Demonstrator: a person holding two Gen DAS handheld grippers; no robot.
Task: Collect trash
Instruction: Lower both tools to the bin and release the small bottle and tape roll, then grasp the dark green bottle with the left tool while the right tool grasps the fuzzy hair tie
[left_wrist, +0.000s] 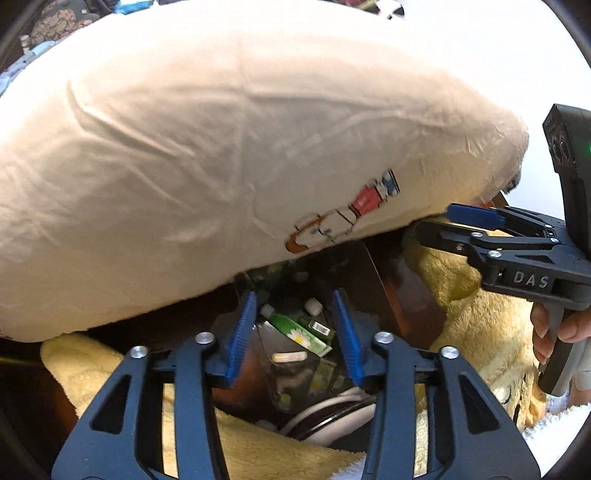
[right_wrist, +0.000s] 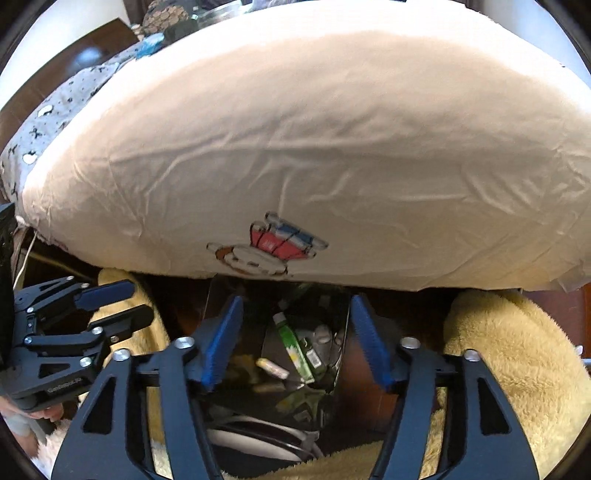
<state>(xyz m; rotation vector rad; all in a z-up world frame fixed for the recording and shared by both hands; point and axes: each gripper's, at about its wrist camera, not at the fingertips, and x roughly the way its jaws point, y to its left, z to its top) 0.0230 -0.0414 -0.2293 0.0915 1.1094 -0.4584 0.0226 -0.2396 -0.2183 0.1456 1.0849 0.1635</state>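
Note:
A bin lined with a clear bag (left_wrist: 295, 354) sits below both grippers and holds trash: a green daisy-printed packet (left_wrist: 299, 334), a small white piece (left_wrist: 288, 356) and other bits. It also shows in the right wrist view (right_wrist: 295, 350) with the green packet (right_wrist: 293, 345). My left gripper (left_wrist: 295, 339) is open and empty above the bin. My right gripper (right_wrist: 295, 339) is open and empty above the same bin. Each gripper shows in the other's view, the right (left_wrist: 439, 221) and the left (right_wrist: 125, 299), both with jaws apart.
A big cream pillow (left_wrist: 221, 166) with a small cartoon print lies just beyond the bin, also in the right wrist view (right_wrist: 314, 166). Yellow fleece blanket (left_wrist: 480, 314) lies around the bin (right_wrist: 517, 362). A white round rim (left_wrist: 332, 410) sits at the bin's near side.

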